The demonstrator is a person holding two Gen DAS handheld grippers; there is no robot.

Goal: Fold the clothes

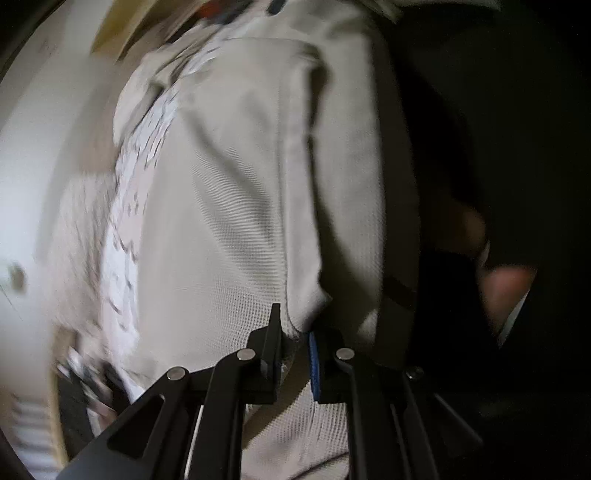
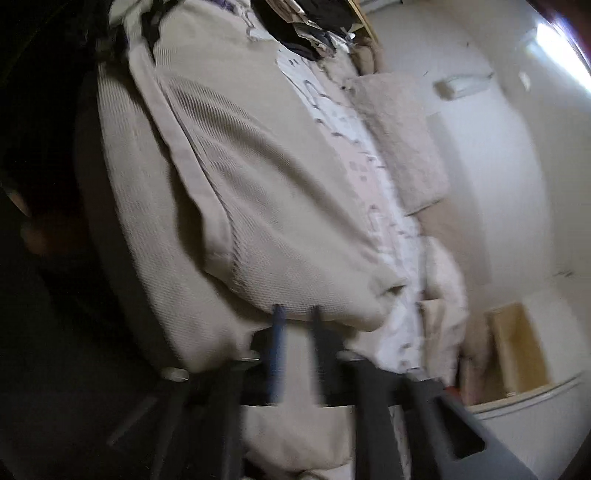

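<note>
In the left wrist view, the left tool [image 1: 293, 338] is closed on a bunched edge of the beige waffle-knit garment [image 1: 240, 206]; the cloth runs up between the black finger [image 1: 271, 354] and the blue-padded one, then spreads away from the camera as a broad, creased sheet; it looks lifted or stretched rather than lying flat, though the blur makes this uncertain. To its left lies a white patterned bedsheet [image 1: 125, 229], and beyond that a pale wall [image 1: 48, 122]; the right side is dark, with what seems to be the person's hand [image 1: 506, 291] dimly lit.

In the right wrist view, the right tool [image 2: 297, 314] is badly smeared by motion; its two fingers stand narrowly apart with the lower hem of the same garment [image 2: 229, 177] at their tips, and they appear to pinch it, but whether the cloth is truly clamped cannot be told. A flat band of the garment, perhaps a placket or sleeve edge, crosses it diagonally. The bedsheet [image 2: 373, 177] and a beige pillow [image 2: 402, 140] lie to the right; a heap of dark clothes [image 2: 317, 22] sits at the top.

The main risk is a slip; the knit is thick and bunched, so a shallow pinch on the right could let go during a swing, dropping one corner and skewing the fold; uneven pull between the tools would twist the cloth.
</note>
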